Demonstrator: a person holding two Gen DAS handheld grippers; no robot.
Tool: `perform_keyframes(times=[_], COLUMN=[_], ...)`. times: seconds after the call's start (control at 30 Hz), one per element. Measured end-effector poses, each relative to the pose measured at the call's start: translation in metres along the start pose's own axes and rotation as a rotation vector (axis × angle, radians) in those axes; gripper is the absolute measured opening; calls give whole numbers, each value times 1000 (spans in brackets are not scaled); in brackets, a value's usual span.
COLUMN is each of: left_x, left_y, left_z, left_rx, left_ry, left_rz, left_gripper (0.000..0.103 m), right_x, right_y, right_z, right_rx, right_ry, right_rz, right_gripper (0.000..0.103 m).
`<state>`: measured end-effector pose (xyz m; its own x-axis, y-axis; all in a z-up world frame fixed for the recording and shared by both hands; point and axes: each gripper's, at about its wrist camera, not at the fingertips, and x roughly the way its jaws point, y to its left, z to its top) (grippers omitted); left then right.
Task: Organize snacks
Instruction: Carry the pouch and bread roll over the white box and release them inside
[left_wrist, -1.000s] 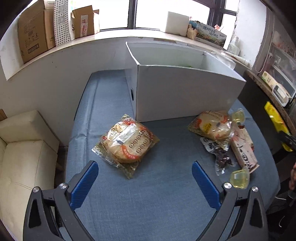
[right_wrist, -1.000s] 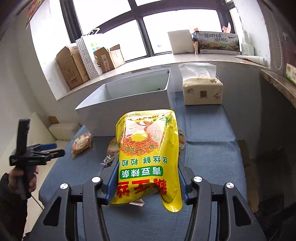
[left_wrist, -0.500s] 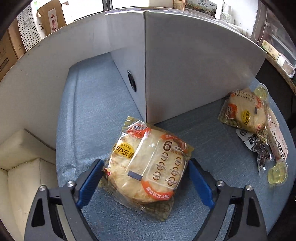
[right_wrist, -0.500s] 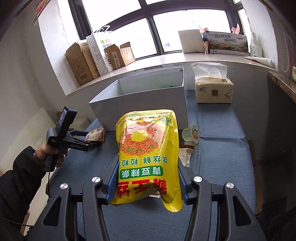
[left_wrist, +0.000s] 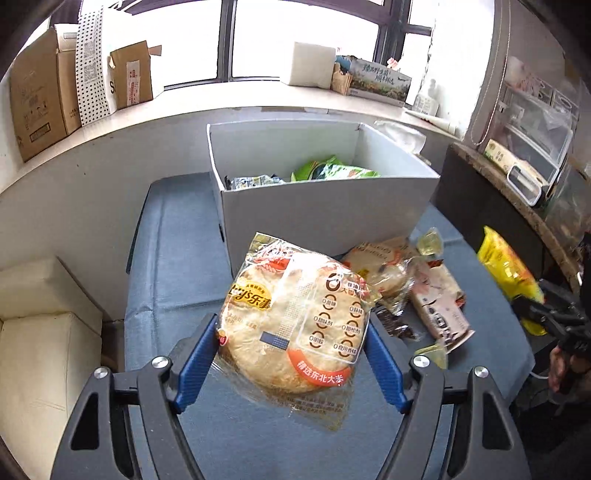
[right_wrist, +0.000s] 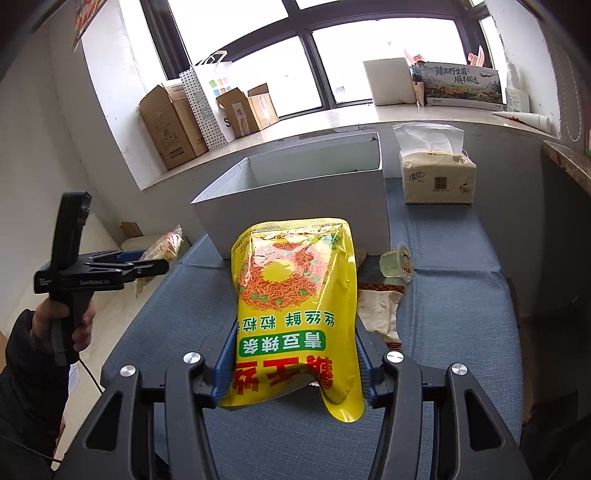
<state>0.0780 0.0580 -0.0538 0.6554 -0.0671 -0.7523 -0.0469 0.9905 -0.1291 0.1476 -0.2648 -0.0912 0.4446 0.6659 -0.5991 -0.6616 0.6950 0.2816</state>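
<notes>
left gripper (left_wrist: 291, 354) fingers clamp flatbread pack (left_wrist: 295, 325), lifted off bench (left_wrist: 177, 258), facing white box (left_wrist: 325, 206) for drop-in. right gripper (right_wrist: 295, 363) fingers pinch yellow snack bag (right_wrist: 295, 299) low, so it stands upright, ready for box too.

A golden-brown flatbread is seen through the clear flatbread packet (left_wrist: 291, 325), which is marked with an orange band and a yellow logo. The snack bag (right_wrist: 295, 314) is printed bright yellow, with orange strands, green dots, a green label and red characters. The storage box (left_wrist: 325, 218) is coloured plain white. The worktop (right_wrist: 454, 332) is covered in blue-grey fabric. Blue pads are fitted to black jaws.
</notes>
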Motion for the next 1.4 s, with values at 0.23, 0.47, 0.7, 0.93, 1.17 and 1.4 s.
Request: perform_keyframes(times=[0.23,0.47,0.7,0.93,1.17,1.4], left_x=[-39,-25,14,55,73,72], left_y=[-34,-30,-21,-10,1,-1], left_z=[30,77,138,169,167,160], left_rx=[-16,-99,-79,-43,-63,-65], left_ry=[-120,-127,-150,-142,-118,-107], left_rz=[-2,-15,49,152,187,166], left_gripper=[80,81,81,82,103,103], right_x=[-2,11,60,120,138,126], right_y=[5,5,-4,-23,-39,-43], right_z=[18,73,149,198,203,196], right_rx=[2,17,58,94,151,145], right_ry=[-28,-72,-65,-31,-2,-10], right_rz=[17,2,-16,-44,-68,-90], right_gripper=[57,58,58,60,103,103])
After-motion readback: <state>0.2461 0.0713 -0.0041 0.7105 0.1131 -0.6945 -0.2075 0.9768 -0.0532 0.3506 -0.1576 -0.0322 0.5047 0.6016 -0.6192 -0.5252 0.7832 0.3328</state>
